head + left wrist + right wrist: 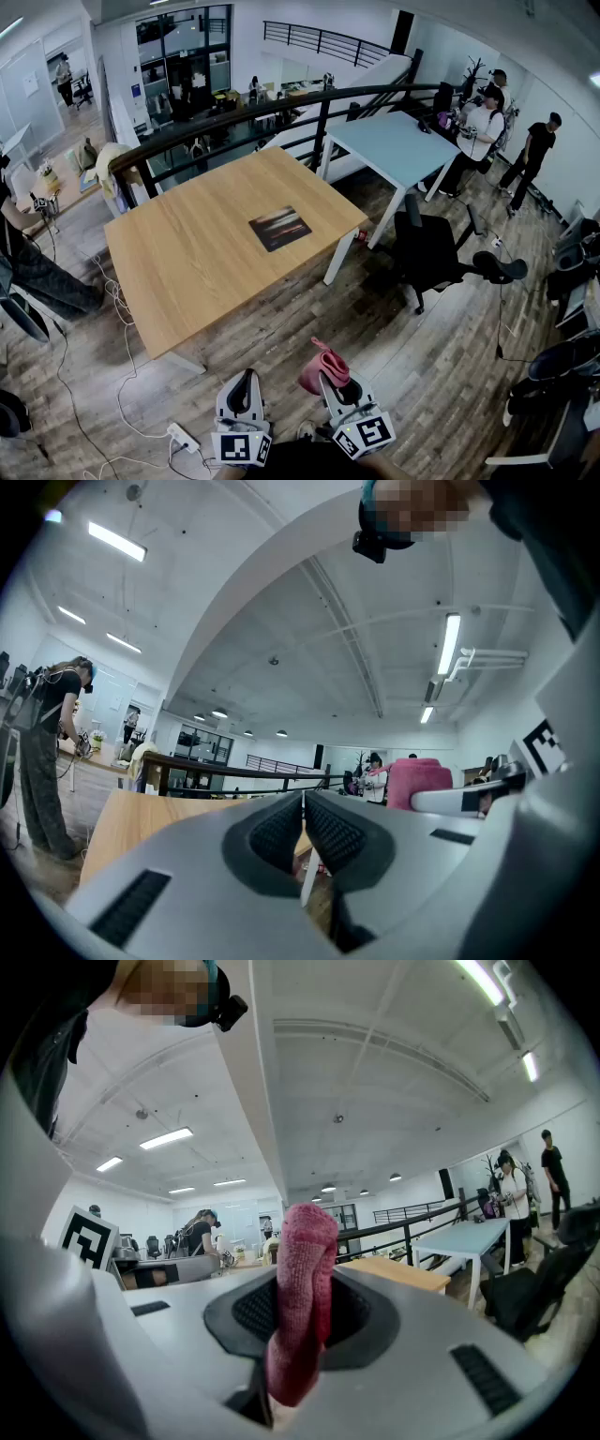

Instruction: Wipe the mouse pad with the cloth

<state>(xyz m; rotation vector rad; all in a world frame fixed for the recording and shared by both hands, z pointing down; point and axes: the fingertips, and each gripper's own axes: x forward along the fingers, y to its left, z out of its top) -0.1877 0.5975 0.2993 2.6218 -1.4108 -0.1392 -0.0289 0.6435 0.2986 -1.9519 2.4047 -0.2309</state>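
**Pad flat on the table, cloth upright at the lower edge**

The mouse pad (279, 228), a dark rectangle with a streaky print, lies flat at the centre of the head view, near the right edge of the wooden table (187, 262). The pink knitted cloth (323, 367), folded thick, stands upright at lower centre, pinched in the right gripper (330, 377).

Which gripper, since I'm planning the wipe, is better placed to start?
Right: the right gripper is shut on the pink cloth, while the left gripper is shut on nothing. Both are well short of the mouse pad.
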